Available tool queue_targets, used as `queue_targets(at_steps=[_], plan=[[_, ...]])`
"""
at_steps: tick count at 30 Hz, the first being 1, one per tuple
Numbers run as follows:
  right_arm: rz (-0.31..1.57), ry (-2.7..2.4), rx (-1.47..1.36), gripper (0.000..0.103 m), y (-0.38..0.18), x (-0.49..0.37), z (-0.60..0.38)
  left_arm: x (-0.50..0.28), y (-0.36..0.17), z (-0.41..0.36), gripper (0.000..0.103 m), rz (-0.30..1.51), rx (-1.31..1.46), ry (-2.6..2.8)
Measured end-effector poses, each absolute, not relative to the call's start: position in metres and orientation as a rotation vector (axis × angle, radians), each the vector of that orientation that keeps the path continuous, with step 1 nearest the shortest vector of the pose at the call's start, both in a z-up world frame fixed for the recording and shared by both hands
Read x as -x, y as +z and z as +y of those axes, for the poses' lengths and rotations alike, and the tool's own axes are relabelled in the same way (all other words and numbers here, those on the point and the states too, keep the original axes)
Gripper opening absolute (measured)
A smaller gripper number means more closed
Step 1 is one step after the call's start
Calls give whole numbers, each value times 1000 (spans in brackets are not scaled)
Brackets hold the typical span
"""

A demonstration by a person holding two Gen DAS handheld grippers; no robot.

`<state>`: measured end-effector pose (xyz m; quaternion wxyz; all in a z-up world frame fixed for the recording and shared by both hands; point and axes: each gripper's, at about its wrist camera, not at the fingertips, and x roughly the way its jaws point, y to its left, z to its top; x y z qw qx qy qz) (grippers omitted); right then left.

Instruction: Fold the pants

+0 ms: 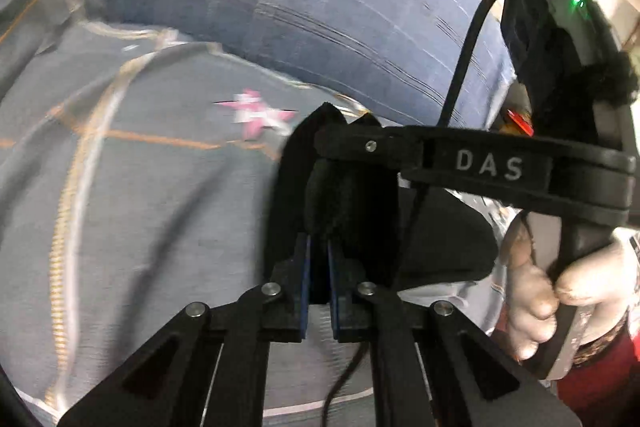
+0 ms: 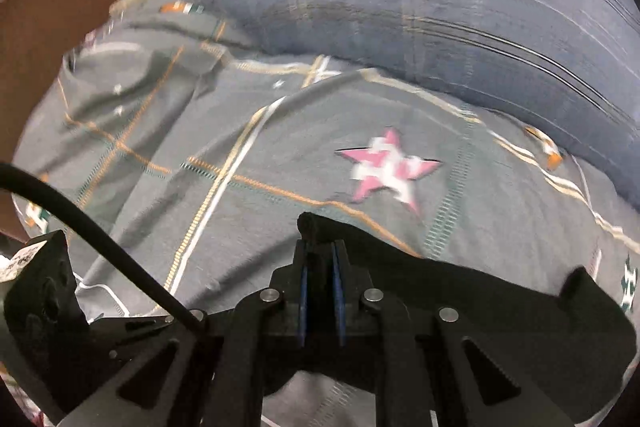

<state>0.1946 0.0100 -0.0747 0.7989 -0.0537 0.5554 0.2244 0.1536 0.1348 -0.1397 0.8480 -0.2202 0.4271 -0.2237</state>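
Note:
The pants are black fabric. In the left wrist view my left gripper (image 1: 318,259) is shut on a bunched fold of the black pants (image 1: 340,187), which stands up between the blue pads. My other gripper's body, marked DAS (image 1: 488,167), crosses just beyond it, held by a gloved hand (image 1: 536,287). In the right wrist view my right gripper (image 2: 320,267) is shut on an edge of the black pants (image 2: 460,287), which trail off to the right over the bed.
A grey bedsheet with orange and white lines (image 2: 240,155) and a pink star (image 2: 388,171) lies under both grippers. A blue striped pillow or blanket (image 2: 440,7) lies beyond it. A brown surface (image 2: 60,7) is at the left. A black cable (image 2: 100,239) crosses.

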Motion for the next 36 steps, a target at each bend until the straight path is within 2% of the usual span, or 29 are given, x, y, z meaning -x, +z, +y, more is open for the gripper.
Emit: queue_targets(at_steps=[8, 14, 17, 19, 20, 21, 24, 26, 31, 36], plan=[[1163, 361, -104, 10, -74, -200, -120, -183, -135, 5, 7, 992, 271, -560], [1167, 262, -212, 11, -99, -204, -196, -191, -151, -47, 8, 1040, 204, -571], [1194, 239, -235, 13, -119, -208, -212, -173, -143, -42, 16, 1063, 219, -624], [1187, 223, -204, 13, -126, -206, -215, -161, -135, -33, 29, 1055, 229, -646], [1180, 229, -211, 13, -127, -206, -217, -154, -131, -23, 43, 1045, 246, -663], [1178, 234, -224, 13, -128, -205, -219, -146, -126, -14, 48, 1034, 267, -675], [1172, 243, -289, 23, -126, -202, -228, -138, -115, 9, 48, 1001, 277, -646], [1141, 205, -321, 40, -114, -195, -239, -142, -111, 24, 49, 977, 274, -592], [986, 192, -446, 43, -78, -171, -258, -168, -124, 37, 49, 989, 346, -516], [1019, 471, -735, 43, -95, -173, -244, -184, -148, 28, 49, 1019, 343, -458]])
